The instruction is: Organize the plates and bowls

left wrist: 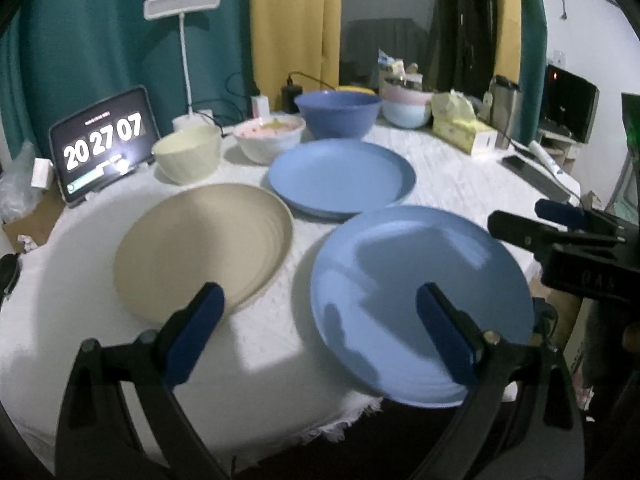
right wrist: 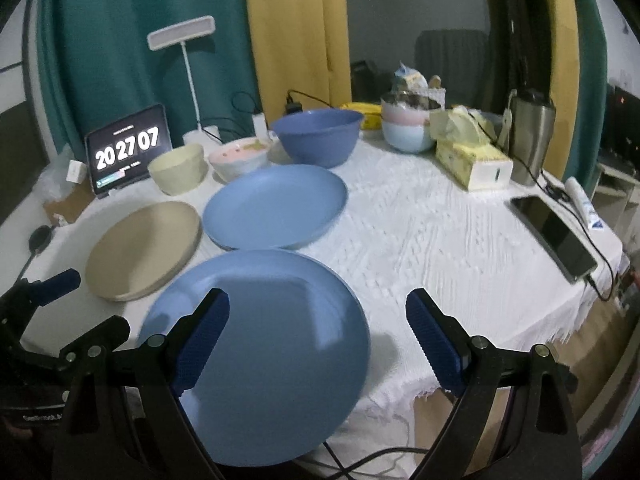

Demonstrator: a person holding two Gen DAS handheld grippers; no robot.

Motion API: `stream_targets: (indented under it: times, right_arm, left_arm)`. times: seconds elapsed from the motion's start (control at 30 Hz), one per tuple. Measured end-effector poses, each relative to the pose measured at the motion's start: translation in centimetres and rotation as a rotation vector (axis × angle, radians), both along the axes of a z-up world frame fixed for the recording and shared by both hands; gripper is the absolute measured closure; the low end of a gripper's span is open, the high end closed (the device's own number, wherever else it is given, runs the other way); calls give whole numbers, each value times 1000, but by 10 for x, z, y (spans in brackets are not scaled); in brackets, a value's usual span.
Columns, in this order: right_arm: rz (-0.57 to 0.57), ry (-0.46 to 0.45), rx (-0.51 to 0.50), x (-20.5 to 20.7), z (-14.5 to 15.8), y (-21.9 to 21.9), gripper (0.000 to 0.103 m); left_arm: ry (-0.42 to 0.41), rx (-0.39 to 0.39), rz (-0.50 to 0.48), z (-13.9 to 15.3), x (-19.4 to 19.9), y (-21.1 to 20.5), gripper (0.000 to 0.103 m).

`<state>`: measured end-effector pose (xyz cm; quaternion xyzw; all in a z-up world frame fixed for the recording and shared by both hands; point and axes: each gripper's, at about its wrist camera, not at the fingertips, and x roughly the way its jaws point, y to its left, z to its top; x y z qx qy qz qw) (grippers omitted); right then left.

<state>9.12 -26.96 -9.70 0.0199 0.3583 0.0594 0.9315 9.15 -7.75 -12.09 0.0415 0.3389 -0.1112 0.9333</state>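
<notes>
**Plates waiting to be stacked, both grippers hanging open**

Plates are lying in a loose cluster on the white tablecloth point(right wrist: 440, 240). The nearest blue plate point(left wrist: 416, 304) is sitting just ahead of both grippers, overhanging the near table edge. The left gripper point(left wrist: 320, 332) is hovering with its jaws spread wide, gripping nothing; its right finger is showing over that plate, its left finger beside the beige plate point(left wrist: 204, 248) ahead and to its left. The right gripper point(right wrist: 318, 340) is likewise gaping wide and empty, its left finger over the same blue plate, its right finger over bare cloth. Beyond both, a second blue plate point(left wrist: 340, 176) is lying farther ahead, whether it is touching the beige one is unclear, and behind it the bowls are standing in a row: a cream bowl point(left wrist: 188, 154), a white bowl point(left wrist: 268, 138) and a dark blue bowl point(left wrist: 338, 114).

Judging from this, the sorting is barely starting: no plate is gripped. The next move is probably calling for one gripper to close on the overhanging rim of the nearest blue plate, where a finger can slip underneath, then carry it onto the matching blue plate ahead.
</notes>
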Motion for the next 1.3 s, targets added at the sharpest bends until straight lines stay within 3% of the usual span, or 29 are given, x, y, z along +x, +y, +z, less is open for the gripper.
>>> stream_targets:
  times: [0.6, 0.87, 1.3]
  right_arm:
    - [9, 128, 68, 25, -44, -24, 40]
    - [18, 149, 66, 24, -55, -23, 83]
    - [18, 125, 53, 23, -45, -22, 87]
  left_arm:
    - [142, 63, 19, -33, 26, -15, 47]
    - [181, 71, 6, -41, 26, -18, 65]
    - [130, 83, -4, -29, 22, -20, 66]
